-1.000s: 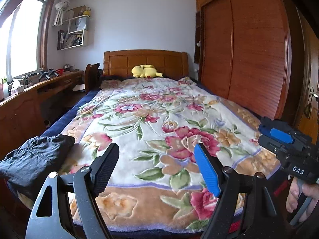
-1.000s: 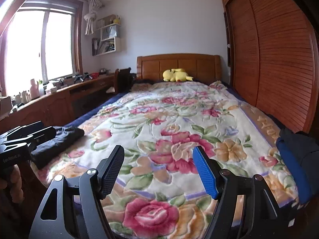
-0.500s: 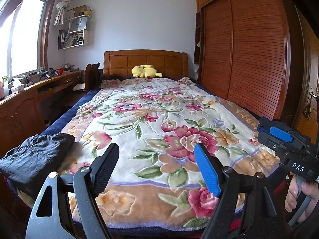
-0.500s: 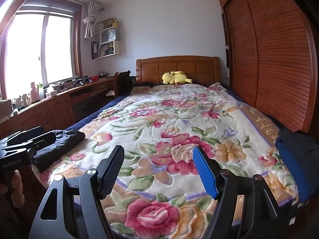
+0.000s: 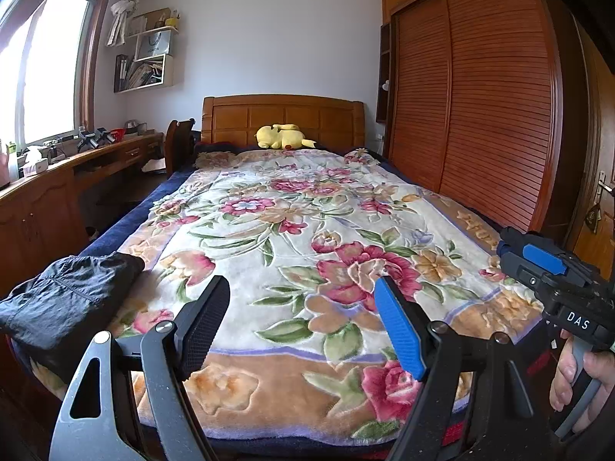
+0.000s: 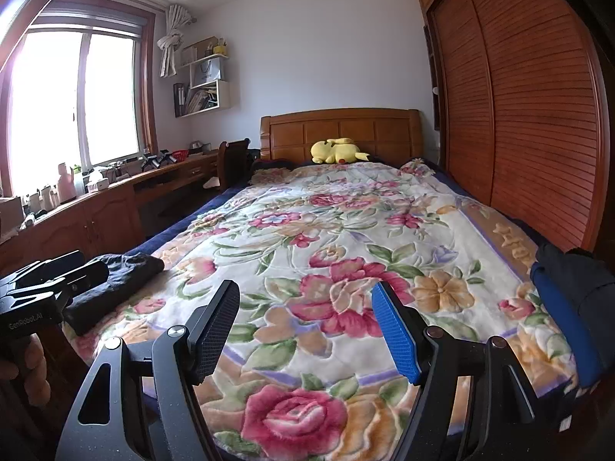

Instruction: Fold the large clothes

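Note:
A folded black garment (image 5: pixel 69 299) lies at the near left corner of the bed's floral blanket (image 5: pixel 300 230). A second dark garment with a blue lining (image 6: pixel 569 307) is heaped at the near right edge. My left gripper (image 5: pixel 303 326) hovers open over the foot of the bed, with nothing between its fingers. My right gripper (image 6: pixel 305 330) is likewise open and empty beside it. Each shows in the other's view: the right gripper (image 5: pixel 511 247) at the right, the left gripper (image 6: pixel 92 265) just in front of the black garment (image 6: pixel 115 280).
A yellow plush toy (image 5: pixel 282 136) rests by the wooden headboard (image 5: pixel 282 115). A slatted wooden wardrobe (image 5: pixel 480 115) runs along the right side of the bed. A long desk (image 6: pixel 115 199) with small items stands under the window on the left, and a chair (image 6: pixel 232 161) by it.

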{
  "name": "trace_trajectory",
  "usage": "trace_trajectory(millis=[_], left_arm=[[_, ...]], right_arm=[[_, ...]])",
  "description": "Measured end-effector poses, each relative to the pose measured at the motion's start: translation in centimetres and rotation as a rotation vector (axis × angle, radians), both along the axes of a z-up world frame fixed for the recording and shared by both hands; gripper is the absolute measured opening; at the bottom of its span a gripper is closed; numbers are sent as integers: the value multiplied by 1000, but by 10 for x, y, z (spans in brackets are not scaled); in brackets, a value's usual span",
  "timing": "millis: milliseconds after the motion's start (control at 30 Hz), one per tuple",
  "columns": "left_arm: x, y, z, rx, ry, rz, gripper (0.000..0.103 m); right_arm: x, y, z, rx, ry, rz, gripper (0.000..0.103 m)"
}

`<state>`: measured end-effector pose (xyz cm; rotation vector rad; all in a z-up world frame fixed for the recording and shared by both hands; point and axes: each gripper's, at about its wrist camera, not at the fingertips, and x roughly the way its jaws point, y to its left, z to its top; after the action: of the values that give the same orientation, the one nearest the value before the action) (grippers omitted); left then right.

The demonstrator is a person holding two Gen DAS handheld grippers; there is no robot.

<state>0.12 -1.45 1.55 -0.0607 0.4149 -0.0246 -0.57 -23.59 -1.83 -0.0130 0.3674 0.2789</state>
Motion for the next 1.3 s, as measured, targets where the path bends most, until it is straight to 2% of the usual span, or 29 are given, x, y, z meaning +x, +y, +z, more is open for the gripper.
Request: trace_trajectory(millis=[1300], left_arm=[[-8,-8,4,5,-20,11,78]], right_arm=[[0,-1,-2,17,4,-4,74]])
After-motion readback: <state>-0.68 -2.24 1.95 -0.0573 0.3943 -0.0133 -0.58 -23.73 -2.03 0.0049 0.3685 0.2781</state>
